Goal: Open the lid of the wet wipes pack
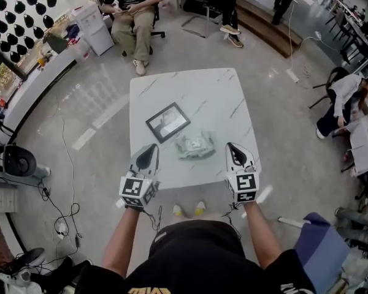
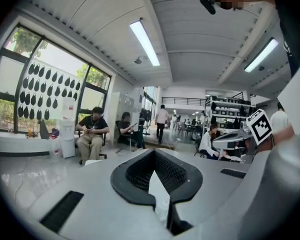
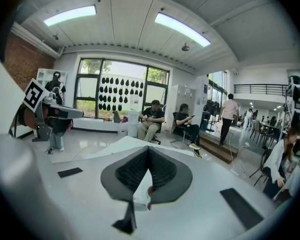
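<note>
Wet wipes pack (image 1: pixel 194 145) lies flat on the white marbled bench (image 1: pixel 208 100), near the bench's front edge, roughly centre-right. Its lid can't be made out in the head view.

Left hand-held gripper (image 1: pixel 152 148) is over the front-left part of the bench, to the left of the pack and apart from it. In the left gripper view (image 2: pixel 152 151) the jaws are pressed together at the tips, with nothing pinched and only pale bench surface showing in the gap behind the tips.

Right hand-held gripper (image 1: pixel 229 146) is just right of the pack, nearer to it than the left one, with no contact visible. In the right gripper view (image 3: pixel 148 148) the jaws also meet at the tips and hold nothing. Something white with a red spot shows through the gap, and I can't tell if it is the pack.

The pack sits between the two hand-held grippers, about level with their tips.

A black-framed panel (image 1: pixel 167 122) lies flat just beyond the pack, to its left.

A person sits on a chair (image 1: pixel 132 8) past the far end of the bench.
</note>
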